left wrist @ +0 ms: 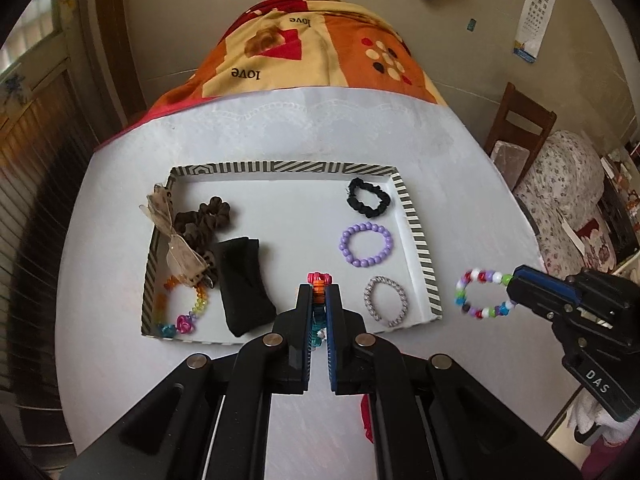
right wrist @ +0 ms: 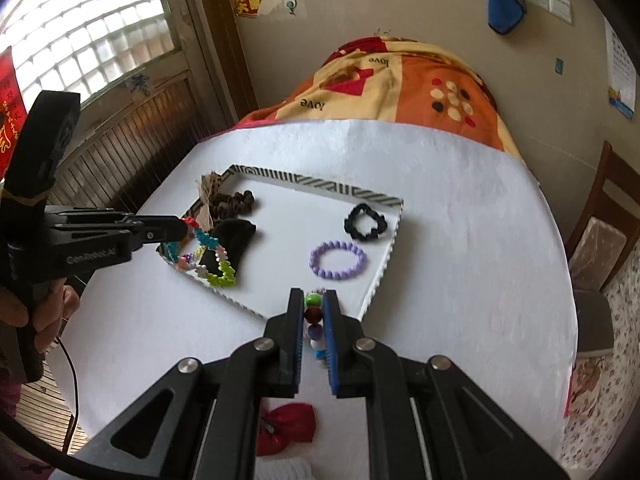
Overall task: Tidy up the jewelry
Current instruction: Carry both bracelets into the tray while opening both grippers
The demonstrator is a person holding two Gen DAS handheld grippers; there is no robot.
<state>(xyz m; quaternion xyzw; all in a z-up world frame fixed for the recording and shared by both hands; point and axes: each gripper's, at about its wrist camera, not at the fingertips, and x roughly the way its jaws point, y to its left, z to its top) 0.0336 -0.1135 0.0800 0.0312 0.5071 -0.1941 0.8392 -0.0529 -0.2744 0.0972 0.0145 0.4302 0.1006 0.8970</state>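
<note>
A striped-rim tray (left wrist: 418, 236) on the white table holds a black scrunchie (left wrist: 368, 197), a purple bead bracelet (left wrist: 366, 244), a silver bracelet (left wrist: 386, 301), a black cloth (left wrist: 245, 284), a brown scrunchie (left wrist: 204, 220) and a rainbow bracelet (left wrist: 182, 312). My left gripper (left wrist: 319, 292) is shut on a colourful flower-bead bracelet (right wrist: 210, 256) above the tray's front edge. My right gripper (right wrist: 313, 298) is shut on a multicolour bead bracelet (left wrist: 482, 294), held above the table right of the tray.
A red hair bow (right wrist: 286, 428) lies on the table near its front edge. A patterned blanket (left wrist: 312, 44) covers something behind the table. A wooden chair (left wrist: 520, 128) stands at the right.
</note>
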